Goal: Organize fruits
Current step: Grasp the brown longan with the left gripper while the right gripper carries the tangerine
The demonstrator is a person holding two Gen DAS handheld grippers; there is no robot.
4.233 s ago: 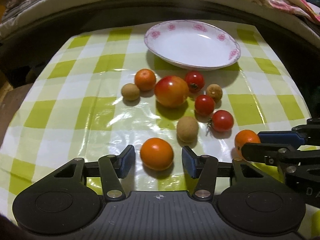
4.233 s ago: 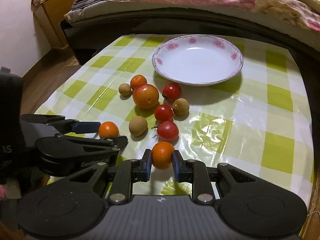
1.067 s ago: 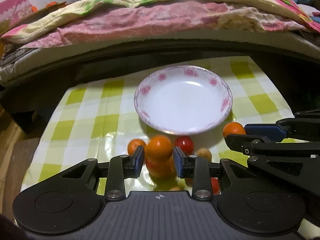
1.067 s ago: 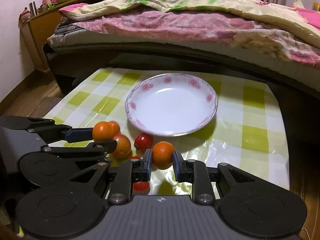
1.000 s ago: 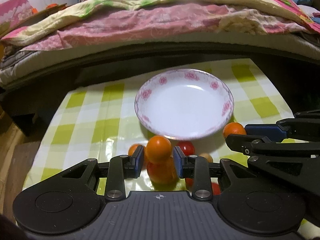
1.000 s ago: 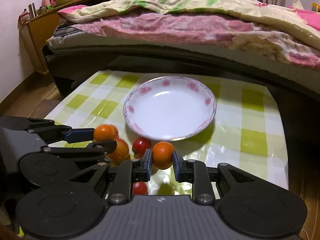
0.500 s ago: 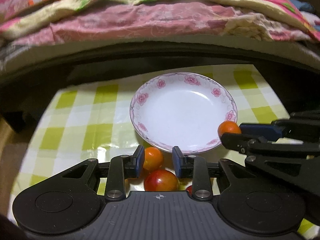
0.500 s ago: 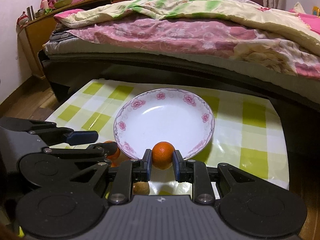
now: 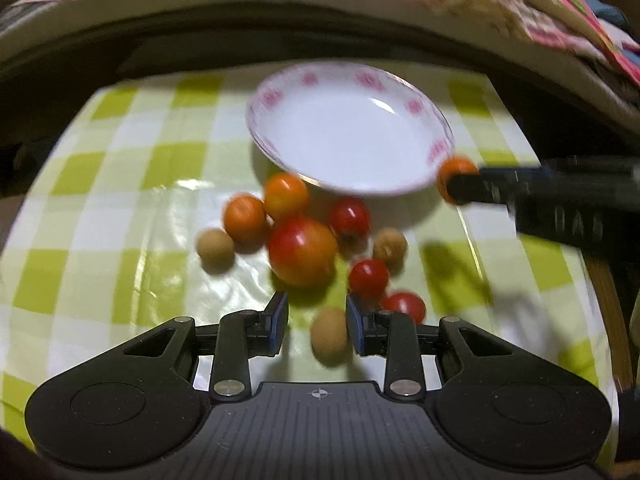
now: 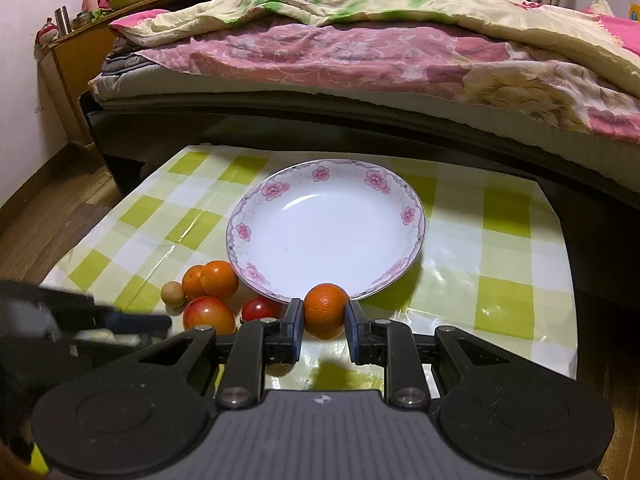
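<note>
Fruit beside an empty plate (image 10: 416, 216)
The right gripper (image 10: 322, 322) clamped an orange (image 10: 326, 315); the left gripper (image 9: 316, 322), jaws opening, gripped nothing above a longan (image 9: 329, 336).

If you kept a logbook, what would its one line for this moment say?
right gripper: shut on orange, by plate rim | left gripper: jaws opening, nothing gripped | plate: empty

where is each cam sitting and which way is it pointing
Left wrist: on the left claw, tilted steeply down at the loose fruit; its own fingers show, jaws opening with nothing pinched, right claw at the right edge.
Right wrist: on the right claw, looking across the plate toward the bed; fingers clamp an orange.
Shared: plate, that orange.
</note>
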